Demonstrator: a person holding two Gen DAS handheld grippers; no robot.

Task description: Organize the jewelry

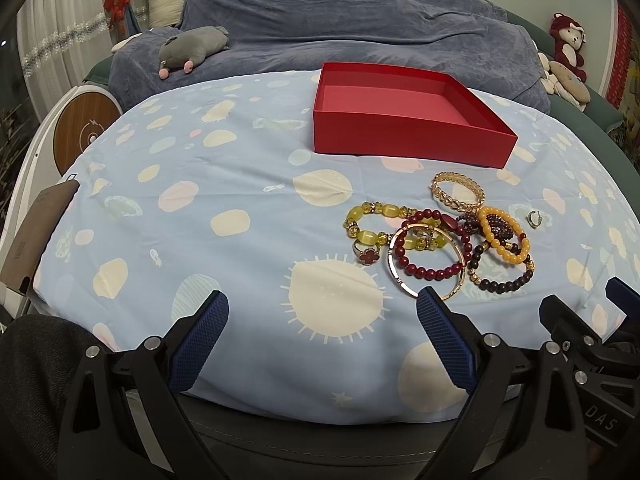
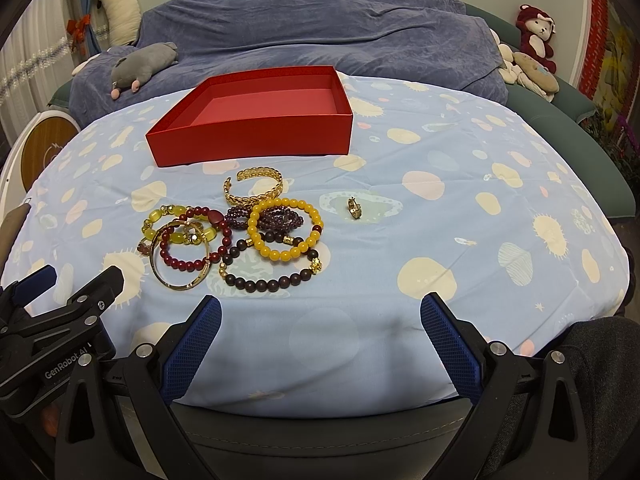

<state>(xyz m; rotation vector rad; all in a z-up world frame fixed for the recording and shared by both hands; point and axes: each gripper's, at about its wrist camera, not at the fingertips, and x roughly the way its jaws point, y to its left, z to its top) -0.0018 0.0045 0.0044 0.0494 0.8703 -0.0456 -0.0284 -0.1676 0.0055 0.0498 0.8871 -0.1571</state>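
While your left gripper [image 1: 322, 310] and right gripper [image 2: 320, 314] both hang spread wide and empty over the near edge of the pale blue spotted cloth [image 1: 240, 184], the heap of beaded and gold bracelets [image 2: 240, 236] lies just ahead of them, ahead-right of your left and ahead-left of your right. The thin gold bangle [image 1: 426, 260] nearly meets your left gripper's right finger. A small gold ring [image 2: 353, 208] sits apart, right of the heap. Beyond stands the shallow red cardboard box [image 1: 404, 136].

Left hand-held gripper [image 1: 322, 306] and right hand-held gripper [image 2: 320, 308], both agape.
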